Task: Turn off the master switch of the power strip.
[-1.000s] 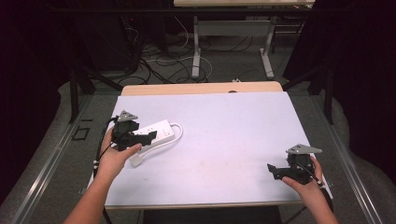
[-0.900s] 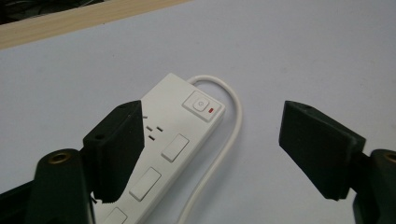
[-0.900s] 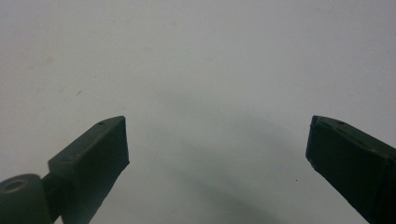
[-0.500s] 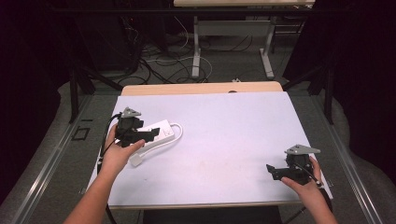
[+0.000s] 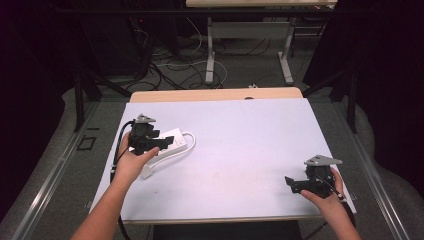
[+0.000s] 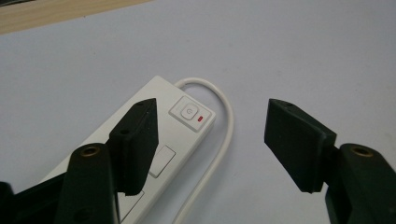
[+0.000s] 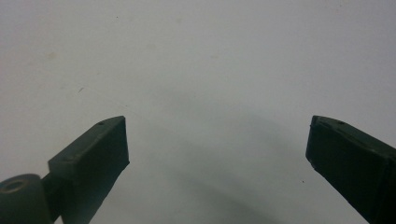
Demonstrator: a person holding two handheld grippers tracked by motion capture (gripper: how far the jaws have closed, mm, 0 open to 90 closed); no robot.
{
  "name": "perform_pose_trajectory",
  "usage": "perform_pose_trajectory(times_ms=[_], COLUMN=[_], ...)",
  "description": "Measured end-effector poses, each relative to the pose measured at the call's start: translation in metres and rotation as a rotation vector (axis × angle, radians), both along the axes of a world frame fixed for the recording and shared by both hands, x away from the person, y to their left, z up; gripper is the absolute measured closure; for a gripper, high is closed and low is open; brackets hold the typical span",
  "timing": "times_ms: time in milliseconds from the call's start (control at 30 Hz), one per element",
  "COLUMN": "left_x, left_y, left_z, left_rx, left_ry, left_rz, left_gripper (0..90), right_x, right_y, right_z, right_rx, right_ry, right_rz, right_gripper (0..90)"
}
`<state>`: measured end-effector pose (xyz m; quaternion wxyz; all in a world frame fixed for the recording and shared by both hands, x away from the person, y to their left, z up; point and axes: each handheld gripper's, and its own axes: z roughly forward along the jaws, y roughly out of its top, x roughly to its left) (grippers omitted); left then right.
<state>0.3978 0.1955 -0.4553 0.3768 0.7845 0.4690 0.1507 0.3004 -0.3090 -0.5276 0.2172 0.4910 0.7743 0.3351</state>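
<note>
Left gripper [image 5: 161, 143] over white plastic power strip [image 6: 154, 154], jaws just closing, not yet pressing; strip's long axis runs under left-hand jaw, switch end ahead. Right gripper [image 5: 291, 184] wide, empty, well apart.

Left hand-held gripper [image 6: 210, 140] jaws just been closing, narrower than second ago, pads not pressing anything; power strip [image 6: 180, 128] end and cord [image 6: 224, 121] between them, one jaw over strip.
</note>
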Motion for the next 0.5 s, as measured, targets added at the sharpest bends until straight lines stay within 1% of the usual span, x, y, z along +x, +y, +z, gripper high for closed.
perform_pose_trajectory(times_ms=[33,67,100,133,167,200,233,300,367,467,500], left_x=[0.001,0.001,0.002,0.003,0.004,0.005,0.005,0.007,0.009,0.011,0.012], left_y=[-0.001,-0.002,-0.002,-0.003,-0.004,-0.005,-0.006,-0.009,-0.012,-0.016,-0.018], left_z=[0.000,-0.001,-0.002,-0.002,-0.003,-0.004,-0.005,-0.006,-0.008,-0.011,-0.012], left_rx=[0.004,-0.001,0.013,0.016,0.020,0.019,0.017,0.025,0.019,0.033,0.030], left_ry=[0.004,0.008,0.008,0.019,0.023,0.019,0.032,0.040,0.045,0.056,0.061], left_rz=[0.001,-0.001,-0.017,-0.011,-0.015,-0.023,-0.020,-0.030,-0.025,-0.030,-0.029], left_gripper=[37.0,39.1,39.1,42.2,43.2,43.2,45.1,48.4,49.7,53.4,55.0], right_x=[0.000,0.000,0.000,0.000,0.000,0.000,0.000,0.000,0.000,0.000,0.000], right_y=[0.000,0.001,0.001,0.001,0.001,0.001,0.001,0.001,0.001,0.001,0.001], right_z=[0.000,0.000,0.000,0.000,0.000,0.000,-0.001,-0.001,-0.001,-0.001,-0.002], right_rx=[0.000,-0.001,-0.001,-0.002,0.000,0.000,0.000,-0.005,-0.006,-0.005,-0.003], right_ry=[0.000,0.001,0.001,0.000,0.003,0.003,0.004,0.001,0.001,0.003,0.007], right_rz=[0.000,0.003,0.003,0.005,0.003,0.003,0.002,0.004,0.004,0.005,0.001], right_gripper=[5.5,5.5,5.5,5.5,5.5,5.5,5.5,5.5,5.5,5.5,5.5])
